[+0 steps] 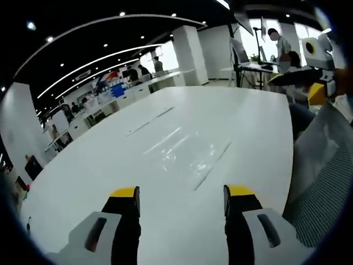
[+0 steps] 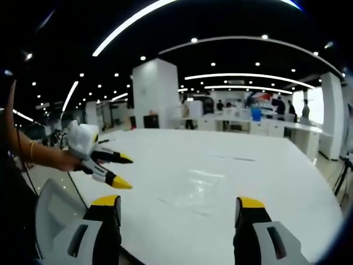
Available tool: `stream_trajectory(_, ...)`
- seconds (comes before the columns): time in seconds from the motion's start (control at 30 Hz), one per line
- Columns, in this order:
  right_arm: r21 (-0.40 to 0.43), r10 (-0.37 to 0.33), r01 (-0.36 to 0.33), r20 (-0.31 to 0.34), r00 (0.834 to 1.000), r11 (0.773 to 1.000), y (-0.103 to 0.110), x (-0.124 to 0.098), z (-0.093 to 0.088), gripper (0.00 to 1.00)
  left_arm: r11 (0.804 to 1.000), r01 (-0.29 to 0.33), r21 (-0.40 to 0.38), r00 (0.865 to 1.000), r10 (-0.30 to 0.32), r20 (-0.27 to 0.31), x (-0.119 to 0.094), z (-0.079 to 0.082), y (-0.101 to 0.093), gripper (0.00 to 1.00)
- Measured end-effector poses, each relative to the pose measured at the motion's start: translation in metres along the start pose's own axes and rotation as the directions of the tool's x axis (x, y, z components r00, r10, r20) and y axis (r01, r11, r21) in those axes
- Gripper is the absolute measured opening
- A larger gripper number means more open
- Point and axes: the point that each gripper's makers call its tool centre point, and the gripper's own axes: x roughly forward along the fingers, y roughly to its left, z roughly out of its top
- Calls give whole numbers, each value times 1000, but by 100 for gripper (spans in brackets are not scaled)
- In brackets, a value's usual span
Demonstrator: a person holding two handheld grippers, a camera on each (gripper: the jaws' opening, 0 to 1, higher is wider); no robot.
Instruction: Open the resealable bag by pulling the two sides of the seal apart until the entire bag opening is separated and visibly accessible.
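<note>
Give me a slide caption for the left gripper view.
Open left gripper poised above clear resealable bag on white table.

We see right gripper (image 2: 179,212) at bottom of right gripper view, jaws spread wide, nothing between them. White table (image 2: 276,187) ahead. Clear resealable bag (image 2: 201,190) lies flat on it, hard to make out, well apart from our jaws. Left gripper (image 2: 122,171) enters from left, held by hand (image 2: 58,160), yellow-tipped jaws parted, above table's near edge, short of bag. Grey chair back (image 2: 55,212) lower left. White pillar (image 2: 154,94) and people at desks behind.
</note>
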Motion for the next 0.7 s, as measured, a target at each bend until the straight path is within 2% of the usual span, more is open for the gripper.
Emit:
stream_trajectory(0.27, 2, 2, -2, -25, 1000, 1000, 5, -3, -7, 84, 996, 26, 90, 999, -23, -32, 22, -4, -2, 56)
stream_trajectory(0.37, 9, -3, 3, -25, 1000, 1000, 5, -3, -7, 84, 988, 60, 144, 997, -51, -64, 33, -10, -9, 55)
stream_trajectory(0.7, 1, 1, -1, -47, 999, 1000, 3, -1, -11, 83, 973, 99, 210, 991, -77, -113, 55, -23, -20, 50)
